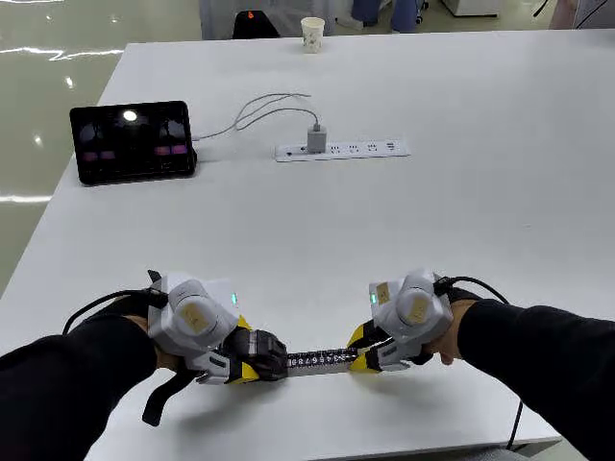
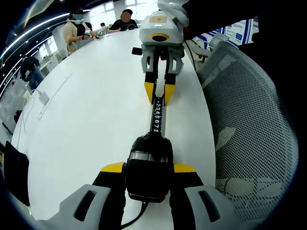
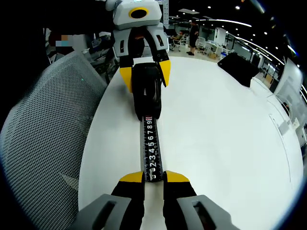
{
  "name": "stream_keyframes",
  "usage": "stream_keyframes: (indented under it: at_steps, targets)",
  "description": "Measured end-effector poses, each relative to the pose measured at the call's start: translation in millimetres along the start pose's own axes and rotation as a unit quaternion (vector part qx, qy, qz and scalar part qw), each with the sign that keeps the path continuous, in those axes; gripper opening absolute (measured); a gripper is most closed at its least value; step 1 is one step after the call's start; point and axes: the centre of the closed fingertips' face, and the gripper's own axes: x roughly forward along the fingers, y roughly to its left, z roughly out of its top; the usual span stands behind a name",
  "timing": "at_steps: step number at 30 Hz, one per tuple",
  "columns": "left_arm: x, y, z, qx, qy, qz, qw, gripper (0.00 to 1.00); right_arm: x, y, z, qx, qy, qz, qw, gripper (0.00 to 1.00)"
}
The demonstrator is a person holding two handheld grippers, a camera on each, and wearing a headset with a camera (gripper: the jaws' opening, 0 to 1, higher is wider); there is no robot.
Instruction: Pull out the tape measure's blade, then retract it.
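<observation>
A black tape measure case (image 1: pixel 256 354) (image 2: pixel 149 165) (image 3: pixel 147 91) rests on the white table near its front edge, with my left gripper (image 1: pixel 242 362) (image 2: pixel 149 168) shut on it. A short length of numbered blade (image 1: pixel 321 360) (image 2: pixel 157 115) (image 3: pixel 151 148) runs out of the case to the right. My right gripper (image 1: pixel 363 354) (image 3: pixel 154 178) is shut on the blade's end. The right gripper (image 2: pixel 159 92) faces me in the left gripper view, and the left gripper (image 3: pixel 145 76) faces me in the right gripper view.
A dark tablet (image 1: pixel 133 141) stands at the left of the white table (image 1: pixel 461 211). A white power strip (image 1: pixel 342 149) with a plugged charger and cable lies mid-table, and a paper cup (image 1: pixel 312 34) sits at the far edge. A mesh chair (image 2: pixel 249 124) stands beside the front edge. People sit at the table's far end.
</observation>
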Motion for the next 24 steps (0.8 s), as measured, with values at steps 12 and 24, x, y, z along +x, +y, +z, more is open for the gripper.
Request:
stream_keyframes:
  at_steps: [12,24]
  targets:
    - [0.5,0.3,-0.1,-0.001,-0.001,0.000,1.0000,0.29,-5.3,-1.0,-5.6,0.005,-0.002,-0.001,1.0000,0.11]
    - [0.5,0.3,0.5,-0.001,-0.002,0.000,1.0000,0.29,-8.9,-1.1,-10.5,0.007,-0.002,-0.003,1.0000,0.11]
